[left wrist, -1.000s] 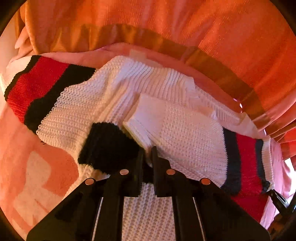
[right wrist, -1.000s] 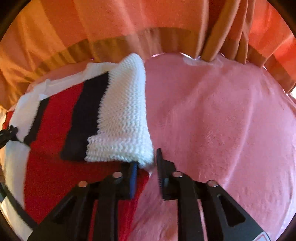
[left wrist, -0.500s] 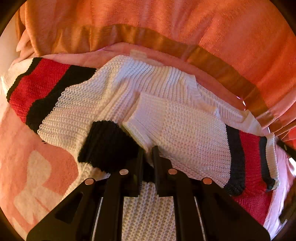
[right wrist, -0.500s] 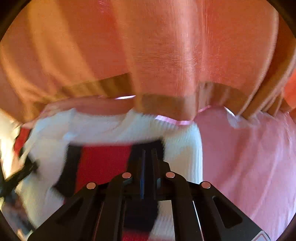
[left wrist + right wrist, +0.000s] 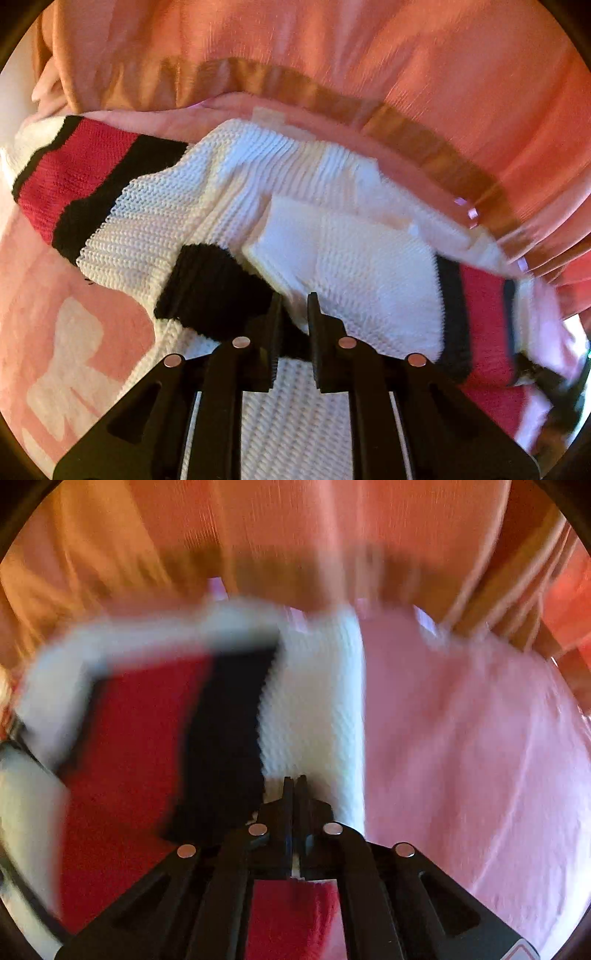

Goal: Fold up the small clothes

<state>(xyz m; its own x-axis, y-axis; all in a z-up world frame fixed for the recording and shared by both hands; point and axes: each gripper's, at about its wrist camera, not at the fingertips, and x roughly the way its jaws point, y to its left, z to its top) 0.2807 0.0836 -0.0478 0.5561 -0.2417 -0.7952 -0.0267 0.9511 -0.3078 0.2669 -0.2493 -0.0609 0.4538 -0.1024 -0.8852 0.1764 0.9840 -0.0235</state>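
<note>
A small knit sweater (image 5: 177, 218), white with red and black stripes, lies on a pink blanket. In the left wrist view one sleeve is folded across the body, its black cuff (image 5: 210, 288) just left of my left gripper (image 5: 293, 306). The jaws stand a narrow gap apart over the white knit of the folded sleeve. In the right wrist view my right gripper (image 5: 294, 781) is shut on the sweater's (image 5: 310, 709) white edge beside the black and red stripes. That view is blurred.
The pink blanket (image 5: 472, 746) spreads to the right of the sweater and, with a white pattern (image 5: 70, 354), to its left. An orange curtain with a brown band (image 5: 332, 96) hangs along the far edge.
My right gripper has closed on the sweater's white edge and swung over the striped part. My left gripper has stayed in place at the folded sleeve.
</note>
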